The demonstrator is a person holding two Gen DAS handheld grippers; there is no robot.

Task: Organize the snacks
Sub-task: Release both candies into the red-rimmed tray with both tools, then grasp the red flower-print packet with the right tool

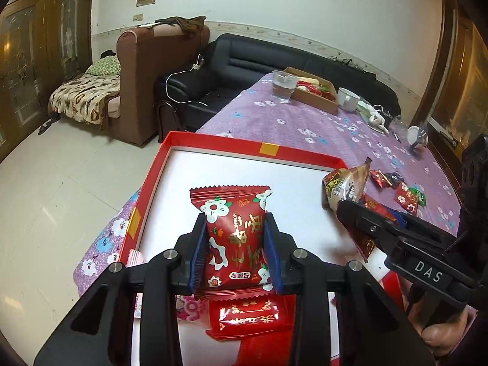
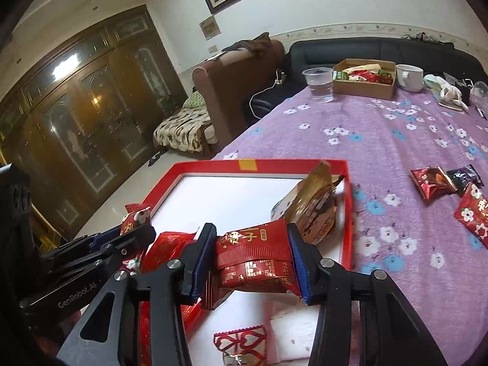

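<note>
1. Red flower-print snack packet (image 1: pixel 235 238) is pinched upright in your left gripper (image 1: pixel 236 253), hanging over the white floor of the red-rimmed tray (image 1: pixel 268 148).
2. Your right gripper (image 2: pixel 251 262) is clamped on a crumpled red packet (image 2: pixel 254 259), also over the tray, near the right rim.
3. You're mid-drop-off, I reckon. Next: lower both, let go, then fetch the loose packets (image 2: pixel 439 181) on the purple cloth (image 2: pixel 381 128), far right.
</note>
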